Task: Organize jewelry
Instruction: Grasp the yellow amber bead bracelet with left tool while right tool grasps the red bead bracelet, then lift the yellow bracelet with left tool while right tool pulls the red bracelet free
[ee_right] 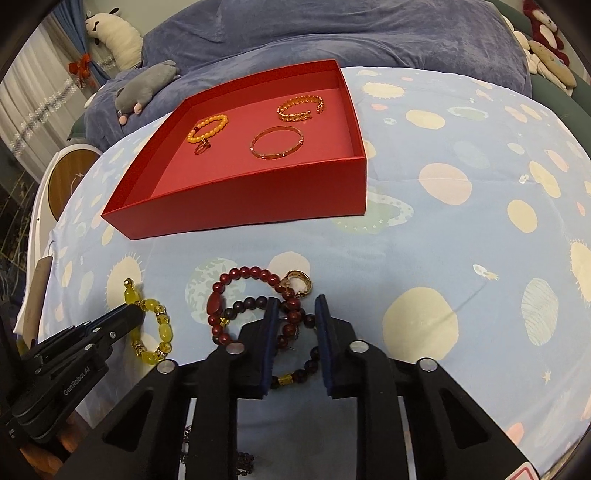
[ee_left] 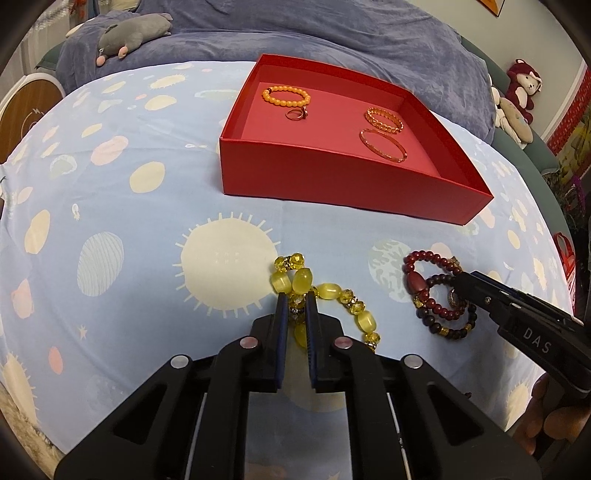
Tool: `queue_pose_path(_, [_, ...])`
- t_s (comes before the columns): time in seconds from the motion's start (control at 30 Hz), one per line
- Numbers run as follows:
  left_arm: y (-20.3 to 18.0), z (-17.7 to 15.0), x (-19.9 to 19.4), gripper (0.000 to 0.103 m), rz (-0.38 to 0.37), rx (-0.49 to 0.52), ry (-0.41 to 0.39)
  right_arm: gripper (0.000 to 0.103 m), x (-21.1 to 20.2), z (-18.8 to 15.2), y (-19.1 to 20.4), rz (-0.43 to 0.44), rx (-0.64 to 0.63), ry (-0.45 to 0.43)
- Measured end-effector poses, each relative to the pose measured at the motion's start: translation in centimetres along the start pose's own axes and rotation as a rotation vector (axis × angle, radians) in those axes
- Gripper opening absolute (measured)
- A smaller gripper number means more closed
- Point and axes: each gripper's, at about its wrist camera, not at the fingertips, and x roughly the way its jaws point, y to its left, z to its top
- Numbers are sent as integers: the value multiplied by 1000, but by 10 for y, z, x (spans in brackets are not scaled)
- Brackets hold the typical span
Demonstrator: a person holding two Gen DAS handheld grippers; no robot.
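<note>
A red box (ee_left: 332, 177) (ee_right: 258, 199) stands on the bed and holds an orange bead bracelet (ee_left: 286, 96) (ee_right: 207, 127), a small ring (ee_left: 295, 115) (ee_right: 202, 148), a gold chain cuff (ee_left: 384, 119) (ee_right: 301, 107) and a thin gold bangle (ee_left: 384, 144) (ee_right: 277, 147). My left gripper (ee_left: 296, 300) (ee_right: 129, 314) is closed narrowly around a yellow bead bracelet (ee_left: 328, 295) (ee_right: 153, 325) lying on the sheet. My right gripper (ee_right: 296, 306) (ee_left: 460, 284) is open, its fingers straddling dark red bead bracelets (ee_right: 255, 295) (ee_left: 436, 291). A gold ring (ee_right: 301, 282) lies beside them.
The bed has a light blue planet-print sheet (ee_left: 129, 221) (ee_right: 461, 229). A purple-blue blanket (ee_left: 332, 33) (ee_right: 332, 40) with a grey plush toy (ee_left: 133, 35) (ee_right: 147, 86) lies behind the box. Plush toys (ee_left: 517, 99) sit at the far right.
</note>
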Motion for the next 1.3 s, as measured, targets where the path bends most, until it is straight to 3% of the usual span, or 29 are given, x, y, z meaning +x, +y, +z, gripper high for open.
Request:
queue_pose_path(0.13, [0,1,-1,9,-13,-6,6,8,-1,0,-1,6,2,-5])
queue_pose_path(0.43, [-6,0,-14,9,-28,0,-15,8,-29,-7,2,57,11,-48])
queue_pose_path(0.7, [-12,10,-39,9,-90,-9,-46,8,-67,2,12,107,15,-118])
queue_pose_path(0.77, [-12,15,-45,9,-111,-16,-56,1,-76,7,14,123,16,-136])
queue_pose_path(0.83, [-13,22,-52,9,-127,-18,-65,1,-84,14,17,138,14,-153])
queue_pose_path(1.07, [-19,41,-68,9,-141,15,-105,1,-82,23,23,101,-44,-138])
queue_pose_path(1.3, [-18,32,-59,9,-143,13,-70,22,-54,-20,21,20,-97,-33])
